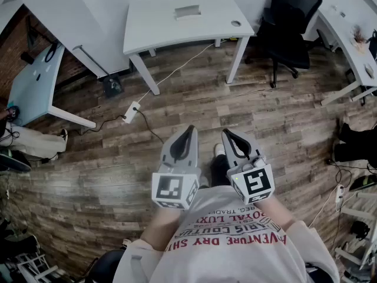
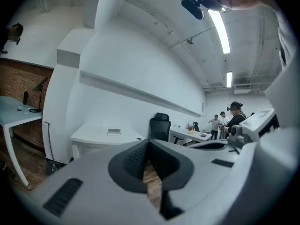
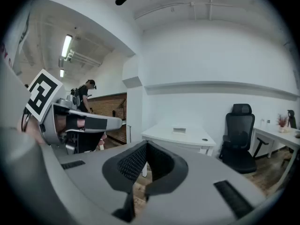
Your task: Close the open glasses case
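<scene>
In the head view, the left tool (image 1: 189, 130) and right tool (image 1: 227, 134) were held near the person's chest, over the wooden floor (image 1: 88, 175), and no glasses case showed. In the left gripper view the jaws were pressed together on nothing; the right gripper view showed the same. With the case out of sight, a blind reach could miss it.

White desk (image 1: 177, 25), black office chair (image 1: 291, 22), wood floor (image 1: 235, 108).
</scene>
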Available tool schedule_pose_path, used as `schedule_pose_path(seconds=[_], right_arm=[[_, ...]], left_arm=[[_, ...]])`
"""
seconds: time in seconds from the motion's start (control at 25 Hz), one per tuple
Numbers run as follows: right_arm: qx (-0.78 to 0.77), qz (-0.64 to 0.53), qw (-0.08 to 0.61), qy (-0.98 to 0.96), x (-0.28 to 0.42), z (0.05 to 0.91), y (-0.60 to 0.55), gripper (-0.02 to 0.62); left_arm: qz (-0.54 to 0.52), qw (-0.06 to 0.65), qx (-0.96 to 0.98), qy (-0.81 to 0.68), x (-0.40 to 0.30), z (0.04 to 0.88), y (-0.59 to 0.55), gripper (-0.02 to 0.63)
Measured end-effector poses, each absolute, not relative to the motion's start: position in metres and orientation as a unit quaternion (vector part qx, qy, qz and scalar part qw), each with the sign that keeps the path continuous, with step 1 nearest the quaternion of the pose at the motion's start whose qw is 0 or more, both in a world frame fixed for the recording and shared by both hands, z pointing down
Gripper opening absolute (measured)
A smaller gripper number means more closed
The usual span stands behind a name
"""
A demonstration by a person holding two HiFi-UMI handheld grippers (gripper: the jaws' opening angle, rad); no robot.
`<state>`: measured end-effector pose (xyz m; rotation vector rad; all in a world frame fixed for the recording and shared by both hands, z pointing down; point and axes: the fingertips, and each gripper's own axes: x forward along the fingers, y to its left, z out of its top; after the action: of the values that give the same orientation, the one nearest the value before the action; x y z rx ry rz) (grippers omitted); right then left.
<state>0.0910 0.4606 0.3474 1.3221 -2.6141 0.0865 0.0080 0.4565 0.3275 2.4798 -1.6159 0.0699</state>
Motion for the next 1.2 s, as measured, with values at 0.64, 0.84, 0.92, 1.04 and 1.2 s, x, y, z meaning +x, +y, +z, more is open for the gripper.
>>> schedule_pose_path(seconds=[0.64, 0.84, 0.92, 1.04, 1.2], right_arm=[[0.45, 0.024, 0.104, -0.886, 0.095, 0.352, 0.456, 0.012], [0.441, 0.037, 0.105, -0.891, 0.093, 0.361, 0.441, 0.012], [0.435, 0.04, 0.105, -0.894, 0.093, 0.364, 0.431, 0.012], [0.425, 0.033, 0.106, -0.899, 0.092, 0.367, 0.411, 0.012], [0.408, 0.027, 0.107, -0.906, 0.094, 0.366, 0.371, 0.012]], left_arm=[[0.04, 0.102, 0.833, -0.542, 0.013, 0.342, 0.454, 0.005], [0.047, 0.11, 0.827, -0.55, 0.011, 0.352, 0.441, 0.005], [0.049, 0.112, 0.823, -0.555, 0.01, 0.355, 0.432, 0.005], [0.052, 0.115, 0.817, -0.563, 0.01, 0.361, 0.413, 0.005], [0.052, 0.118, 0.808, -0.575, 0.015, 0.364, 0.375, 0.005]])
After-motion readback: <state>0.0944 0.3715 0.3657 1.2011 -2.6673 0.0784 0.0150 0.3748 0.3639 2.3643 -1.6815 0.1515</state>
